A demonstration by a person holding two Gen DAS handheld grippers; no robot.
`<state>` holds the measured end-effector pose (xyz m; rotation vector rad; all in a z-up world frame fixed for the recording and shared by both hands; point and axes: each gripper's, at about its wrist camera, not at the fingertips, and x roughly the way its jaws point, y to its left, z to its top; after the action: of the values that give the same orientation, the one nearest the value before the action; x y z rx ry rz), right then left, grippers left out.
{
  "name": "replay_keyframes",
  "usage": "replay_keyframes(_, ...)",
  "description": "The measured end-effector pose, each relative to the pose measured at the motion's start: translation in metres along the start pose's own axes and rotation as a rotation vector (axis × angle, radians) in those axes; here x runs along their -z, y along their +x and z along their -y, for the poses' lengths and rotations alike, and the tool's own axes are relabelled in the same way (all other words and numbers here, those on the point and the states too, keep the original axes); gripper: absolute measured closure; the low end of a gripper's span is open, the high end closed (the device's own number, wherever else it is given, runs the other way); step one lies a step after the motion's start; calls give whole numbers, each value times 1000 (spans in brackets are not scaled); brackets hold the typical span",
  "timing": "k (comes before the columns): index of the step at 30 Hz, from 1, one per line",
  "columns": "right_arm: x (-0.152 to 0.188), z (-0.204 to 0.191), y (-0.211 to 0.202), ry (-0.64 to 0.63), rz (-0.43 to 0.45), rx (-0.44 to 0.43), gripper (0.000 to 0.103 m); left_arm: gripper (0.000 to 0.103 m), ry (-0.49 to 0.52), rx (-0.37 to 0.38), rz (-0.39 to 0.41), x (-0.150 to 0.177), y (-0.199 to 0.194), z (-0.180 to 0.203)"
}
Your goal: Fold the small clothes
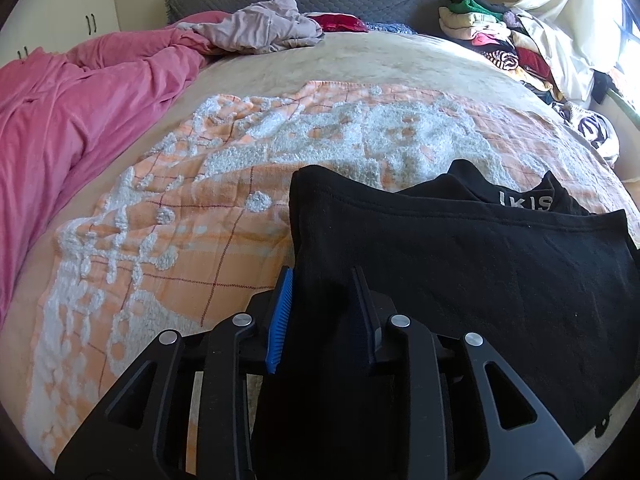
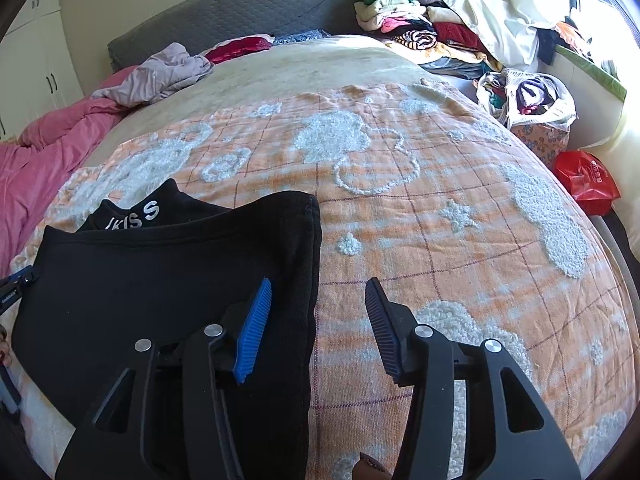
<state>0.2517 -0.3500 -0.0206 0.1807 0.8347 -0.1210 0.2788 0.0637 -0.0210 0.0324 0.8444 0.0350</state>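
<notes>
We find the left hand-held gripper [image 1: 322,280] pinching the black garment [image 1: 460,264] at lower centre to fold it; the right hand-held gripper [image 2: 318,292] gapes wide, empty.

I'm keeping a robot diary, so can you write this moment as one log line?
left tool: shut on black shorts | right tool: open, at shorts' edge | shorts on orange blanket

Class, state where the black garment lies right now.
The black garment lies on the orange blanket at the bed's near edge, left of the right gripper.
</notes>
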Motion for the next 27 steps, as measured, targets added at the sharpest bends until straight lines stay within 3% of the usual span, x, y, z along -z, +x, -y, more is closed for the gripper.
replay_keyframes(1,1,0,-2,-1,3,7,46,81,-2,2,2,0,-2,0)
replay_keyframes(15,4,4,-46,29,60,-33,42,73,-18,93,87,0,-59,6)
replay_keyframes(17,6,1,-54,21,70,-45,42,67,-8,107,88,2,-66,11)
replay_keyframes(27,14,-38,-92,-60,128,-126,42,63,39,147,99,14,-92,32)
